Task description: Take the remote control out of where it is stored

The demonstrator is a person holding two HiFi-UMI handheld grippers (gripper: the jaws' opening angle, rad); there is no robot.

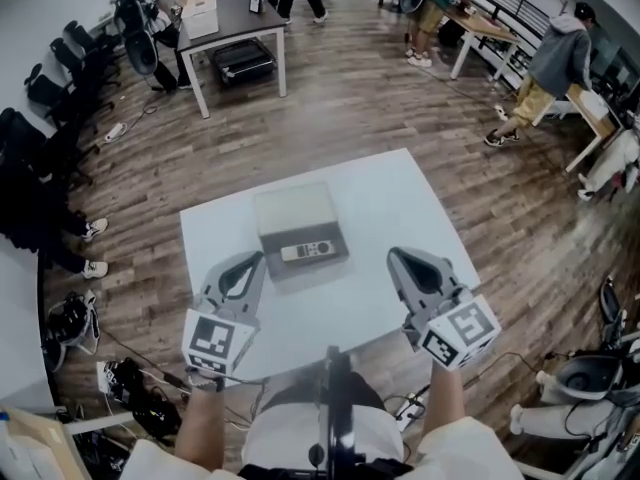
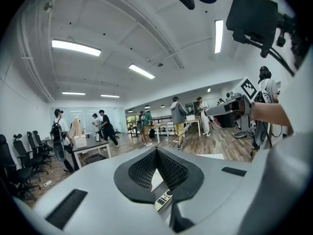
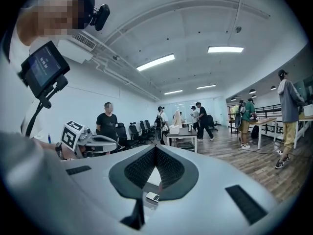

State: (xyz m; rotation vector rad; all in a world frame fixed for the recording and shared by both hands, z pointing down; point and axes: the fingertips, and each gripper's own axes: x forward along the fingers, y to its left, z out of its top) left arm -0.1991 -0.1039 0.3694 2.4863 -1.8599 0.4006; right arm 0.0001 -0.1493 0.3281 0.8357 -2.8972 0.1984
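Pre-grab stage imo: remote (image 1: 307, 251) lies in the open box (image 1: 338, 259) mid-frame on the counter (image 1: 400, 198), left gripper (image 1: 255, 261) & right gripper (image 1: 396, 258) flank it lower down w/ fingers shut on nothing, so next move prob needs one opened & lowered over it.

Bright ceiling strip lights (image 2: 76, 47); soft shadows; heavy fisheye edges; head view perhaps slightly soft.

No text, label or number can be read.
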